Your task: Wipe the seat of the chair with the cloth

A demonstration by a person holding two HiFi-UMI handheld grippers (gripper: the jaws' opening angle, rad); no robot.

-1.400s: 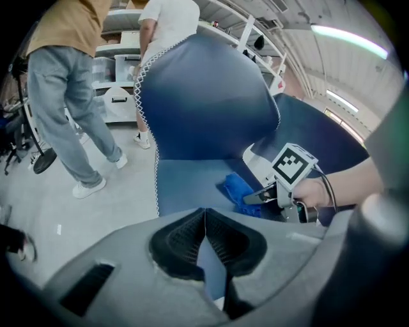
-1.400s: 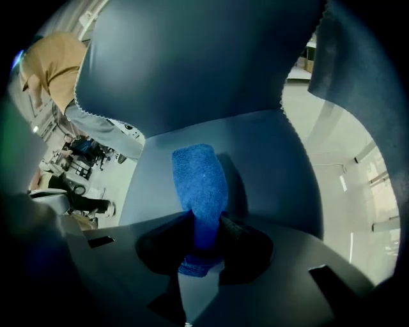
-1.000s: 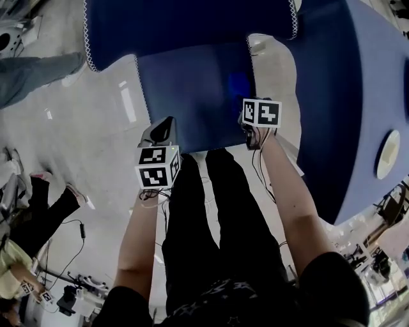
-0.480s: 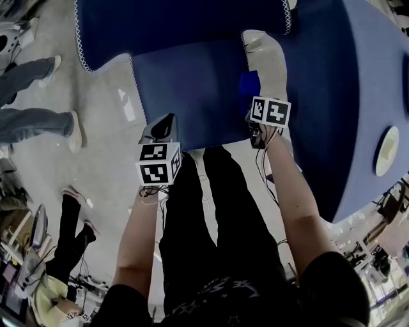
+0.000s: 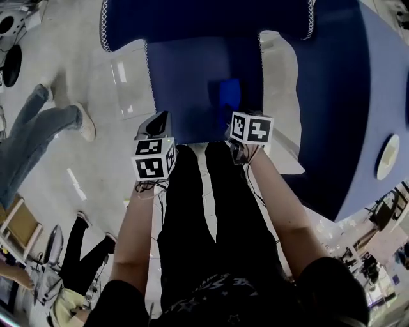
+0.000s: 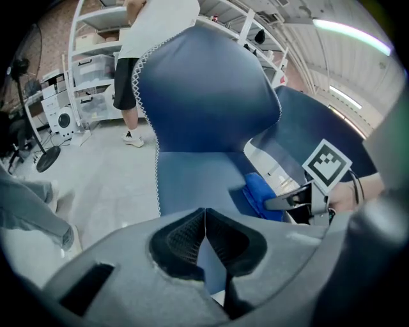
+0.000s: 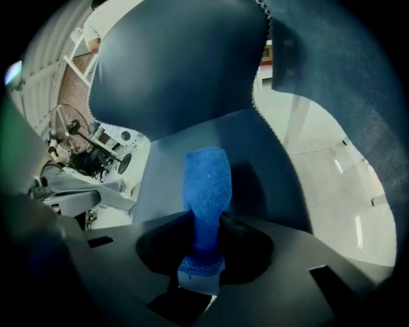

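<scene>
A dark blue chair shows in the head view with its seat [image 5: 192, 83] in front of my knees and its back [image 5: 204, 19] beyond. A bright blue cloth [image 5: 227, 96] lies on the seat's right half. My right gripper [image 5: 238, 122] is shut on the cloth's near end, and the cloth [image 7: 206, 185] runs out from the jaws onto the seat [image 7: 166, 166]. My left gripper [image 5: 158, 122] hovers at the seat's front left corner, shut on nothing [image 6: 204, 220]. From the left gripper view I see the cloth [image 6: 262, 195] and the right gripper [image 6: 307, 191] at the seat's right.
A second big blue upholstered seat [image 5: 339, 96] stands close on the right. A person's jeans legs [image 5: 38, 128] stand on the floor at left. Another person [image 6: 147, 38], shelves [image 6: 89, 64] and a fan [image 6: 25, 102] are behind the chair.
The right gripper has dragged the cloth from the seat's right edge leftward toward the middle and a little nearer to me. The left gripper has stayed at the front left corner.
</scene>
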